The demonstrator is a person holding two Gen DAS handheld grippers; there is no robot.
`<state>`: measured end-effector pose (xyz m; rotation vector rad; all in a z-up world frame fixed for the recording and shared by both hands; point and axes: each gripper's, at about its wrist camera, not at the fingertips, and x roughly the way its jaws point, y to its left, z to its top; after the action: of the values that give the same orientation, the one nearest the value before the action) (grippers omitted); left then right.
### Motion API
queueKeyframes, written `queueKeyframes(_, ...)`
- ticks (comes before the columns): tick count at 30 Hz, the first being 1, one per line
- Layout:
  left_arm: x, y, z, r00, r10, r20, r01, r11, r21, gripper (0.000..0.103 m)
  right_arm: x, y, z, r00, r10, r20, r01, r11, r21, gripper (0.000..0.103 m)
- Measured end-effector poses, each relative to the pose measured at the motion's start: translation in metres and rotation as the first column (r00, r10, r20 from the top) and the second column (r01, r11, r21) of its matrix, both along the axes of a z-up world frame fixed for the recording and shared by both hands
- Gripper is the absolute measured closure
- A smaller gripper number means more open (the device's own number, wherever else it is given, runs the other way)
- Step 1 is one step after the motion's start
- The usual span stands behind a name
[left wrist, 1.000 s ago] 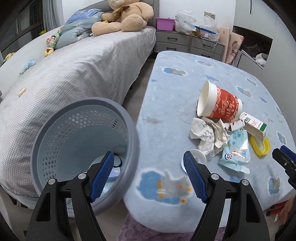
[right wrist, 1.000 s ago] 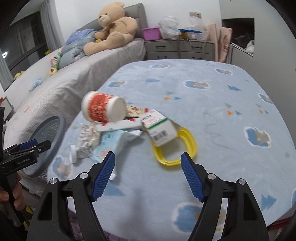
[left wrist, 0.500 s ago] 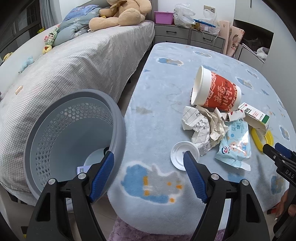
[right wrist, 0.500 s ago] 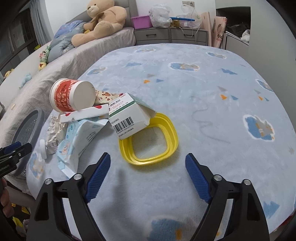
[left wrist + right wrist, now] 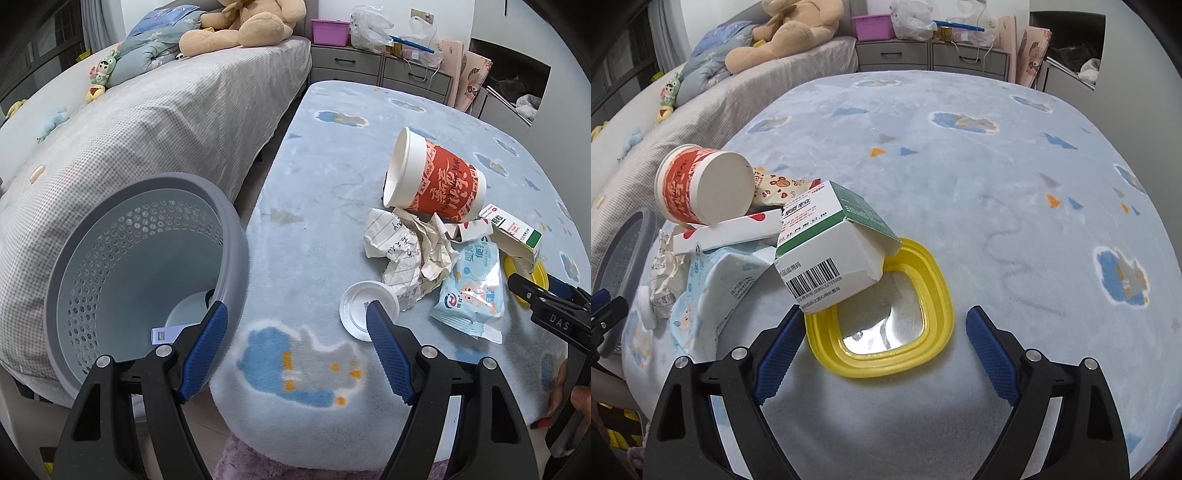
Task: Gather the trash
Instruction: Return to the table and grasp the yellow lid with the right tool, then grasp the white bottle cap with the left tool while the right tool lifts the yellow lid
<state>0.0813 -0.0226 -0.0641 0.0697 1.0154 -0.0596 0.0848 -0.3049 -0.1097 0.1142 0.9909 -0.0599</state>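
A pile of trash lies on the blue blanket-covered table (image 5: 325, 177): a red paper cup (image 5: 436, 181) on its side, crumpled paper (image 5: 402, 254), a white lid (image 5: 360, 308), a blue wipes packet (image 5: 471, 291), a green-and-white carton (image 5: 831, 251) and a yellow square lid (image 5: 886, 314). A grey perforated trash basket (image 5: 140, 266) stands left of the table. My left gripper (image 5: 297, 325) is open between basket and white lid. My right gripper (image 5: 884, 330) is open around the yellow lid, close above it.
A bed (image 5: 147, 122) with a teddy bear (image 5: 243, 26) runs along the left behind the basket. Grey drawers (image 5: 380, 66) with bags stand at the back. The basket holds a few small items at its bottom (image 5: 173, 328).
The right gripper has moved forward and down onto the yellow lid. The left gripper has shifted right, from over the basket towards the white lid.
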Motion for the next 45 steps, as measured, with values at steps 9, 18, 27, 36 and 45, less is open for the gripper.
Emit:
queueKeyframes(9, -0.002, 0.001, 0.000, 1.000, -0.003, -0.001, 0.003, 1.000, -0.009, 0.029, -0.004, -0.005, 0.003, 1.000, -0.009, 0.016, 0.009, 1.000, -0.001, 0.034)
queueKeyframes(18, -0.007, -0.001, 0.003, 1.000, -0.019, 0.004, 0.019, 1.000, -0.019, 0.029, -0.033, -0.026, 0.009, 0.997, -0.068, 0.020, 0.068, 0.998, -0.012, 0.034)
queueKeyframes(27, -0.011, -0.007, 0.001, 0.999, -0.054, 0.003, 0.054, 0.998, -0.040, 0.029, -0.065, -0.050, 0.022, 0.989, -0.138, 0.052, 0.138, 0.990, 0.013, 0.034)
queueKeyframes(36, -0.005, -0.014, -0.013, 0.995, -0.096, -0.019, 0.095, 0.993, -0.069, 0.029, -0.074, -0.038, 0.039, 0.989, -0.112, 0.101, 0.107, 0.993, 0.051, 0.034)
queueKeyframes(45, 0.004, -0.016, -0.020, 0.991, -0.130, -0.017, 0.127, 0.983, -0.136, 0.029, -0.071, -0.026, 0.040, 0.991, -0.088, 0.102, 0.080, 0.994, 0.079, 0.034)
